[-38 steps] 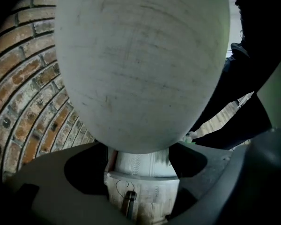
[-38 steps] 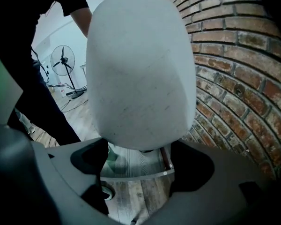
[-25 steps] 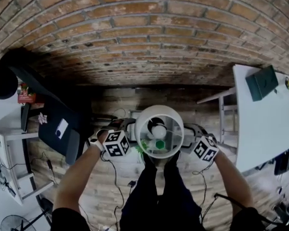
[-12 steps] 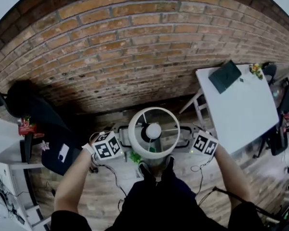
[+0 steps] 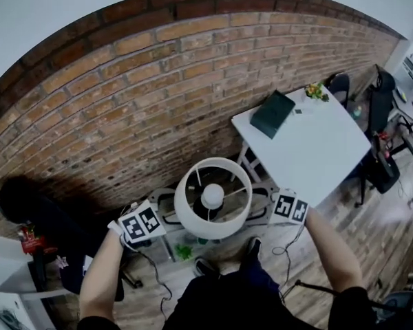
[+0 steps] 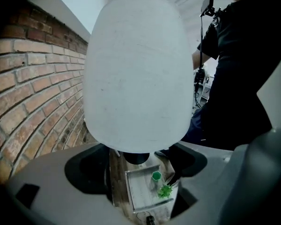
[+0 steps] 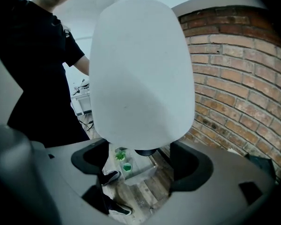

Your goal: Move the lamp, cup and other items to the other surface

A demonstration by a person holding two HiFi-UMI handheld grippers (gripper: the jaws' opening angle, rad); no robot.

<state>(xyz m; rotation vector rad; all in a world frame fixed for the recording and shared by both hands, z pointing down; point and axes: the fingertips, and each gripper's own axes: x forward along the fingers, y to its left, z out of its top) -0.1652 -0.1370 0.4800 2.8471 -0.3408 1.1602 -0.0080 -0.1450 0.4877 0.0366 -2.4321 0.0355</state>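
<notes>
A white lamp (image 5: 213, 198) hangs in the air in front of me, held from both sides; I look down into its round shade at the bulb. My left gripper (image 6: 140, 162) has its jaws on either side of the dark stem (image 6: 136, 158) under the shade (image 6: 136, 69). My right gripper (image 7: 144, 154) grips the same stem from the opposite side, below the shade (image 7: 143, 69). Their marker cubes (image 5: 141, 223) (image 5: 290, 207) flank the shade. Far below, a green cup (image 6: 156, 176) and a small green plant (image 6: 165, 191) stand on a low white table (image 6: 138, 191).
A larger white table (image 5: 310, 150) stands ahead to the right by the brick wall (image 5: 124, 115), with a dark green book (image 5: 273, 113) and a small plant (image 5: 316, 91) on it. Dark chairs (image 5: 382, 102) stand beyond it. Cables lie on the wooden floor (image 5: 282, 253).
I have turned right with the lamp held in both grippers. The large white table has come from the right edge toward the middle; the low table with the green items is now behind and below.
</notes>
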